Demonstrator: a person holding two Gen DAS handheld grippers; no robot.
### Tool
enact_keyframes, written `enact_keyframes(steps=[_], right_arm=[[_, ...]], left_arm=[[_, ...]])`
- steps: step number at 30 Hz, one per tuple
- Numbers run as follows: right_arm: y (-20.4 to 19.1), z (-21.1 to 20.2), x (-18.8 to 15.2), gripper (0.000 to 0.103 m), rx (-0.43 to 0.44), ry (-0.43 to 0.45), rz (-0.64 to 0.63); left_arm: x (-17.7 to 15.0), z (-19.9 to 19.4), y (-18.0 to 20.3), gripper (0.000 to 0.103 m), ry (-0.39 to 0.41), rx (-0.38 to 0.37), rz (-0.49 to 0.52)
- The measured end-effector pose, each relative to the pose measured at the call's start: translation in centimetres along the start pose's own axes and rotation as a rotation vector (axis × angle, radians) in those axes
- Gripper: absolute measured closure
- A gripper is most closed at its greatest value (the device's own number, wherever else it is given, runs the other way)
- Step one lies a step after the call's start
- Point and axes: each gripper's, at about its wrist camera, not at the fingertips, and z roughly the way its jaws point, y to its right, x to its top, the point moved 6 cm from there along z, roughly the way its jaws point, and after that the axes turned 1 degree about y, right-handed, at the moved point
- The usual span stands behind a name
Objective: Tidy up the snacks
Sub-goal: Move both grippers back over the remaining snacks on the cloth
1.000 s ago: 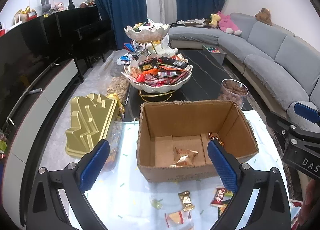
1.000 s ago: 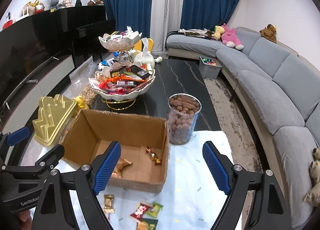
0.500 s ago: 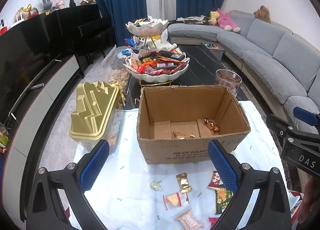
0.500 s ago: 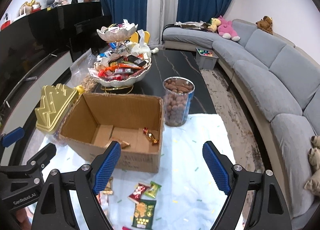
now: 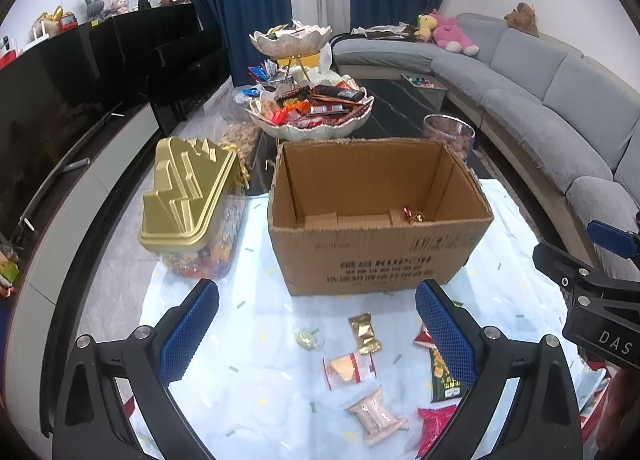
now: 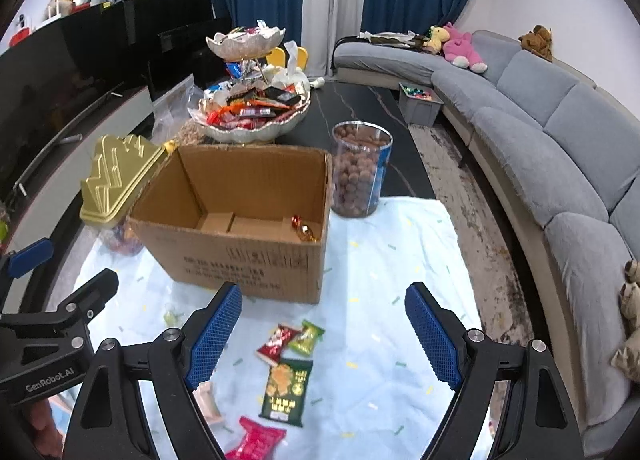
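Note:
An open cardboard box point(image 5: 376, 260) point(image 6: 248, 256) stands on the light blue cloth with a few wrapped sweets point(image 5: 414, 215) point(image 6: 303, 229) inside. Loose snack packets lie on the cloth in front of it: a gold one point(image 5: 363, 327), a clear one point(image 5: 349, 366), a pink one point(image 5: 374, 415), a green packet point(image 6: 286, 388) point(image 5: 443, 378), red ones point(image 6: 256, 438). My left gripper point(image 5: 318, 336) is open and empty above them. My right gripper point(image 6: 322, 340) is open and empty above the green packet.
A gold-lidded candy jar point(image 5: 188, 196) stands left of the box. A clear jar of brown balls point(image 6: 360, 174) stands behind it on the right. A two-tier snack bowl point(image 5: 310, 112) sits further back on the black table. A grey sofa point(image 6: 560, 148) runs along the right.
Both grippers have pulled back and away from the box, so the loose packets on the cloth have come into view. Both stay open and empty.

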Motion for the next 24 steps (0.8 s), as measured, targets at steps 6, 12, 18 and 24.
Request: enact_keyframes(steps=[6, 12, 18, 24], right_arm=[[0.1, -0.4, -2.3, 0.019, 0.004, -0.027, 0.011], [-0.1, -0.5, -5.2, 0.019, 0.007, -0.069, 0.023], [-0.8, -0.3, -8.4, 0.019, 0.015, -0.12, 0.01], [-1.6, 0.5, -10.9, 0.019, 0.023, -0.181, 0.002]], left_arm=[[-1.9, -0.5, 0.6, 0.003, -0.012, -0.007, 0.02], [-4.2, -0.2, 1.4, 0.003, -0.051, -0.028, 0.055], [-6.2, 0.5, 1.8, 0.003, -0.095, -0.034, 0.063], [-8.9, 2.1, 1.8, 0.005, -0.185, -0.036, 0.037]])
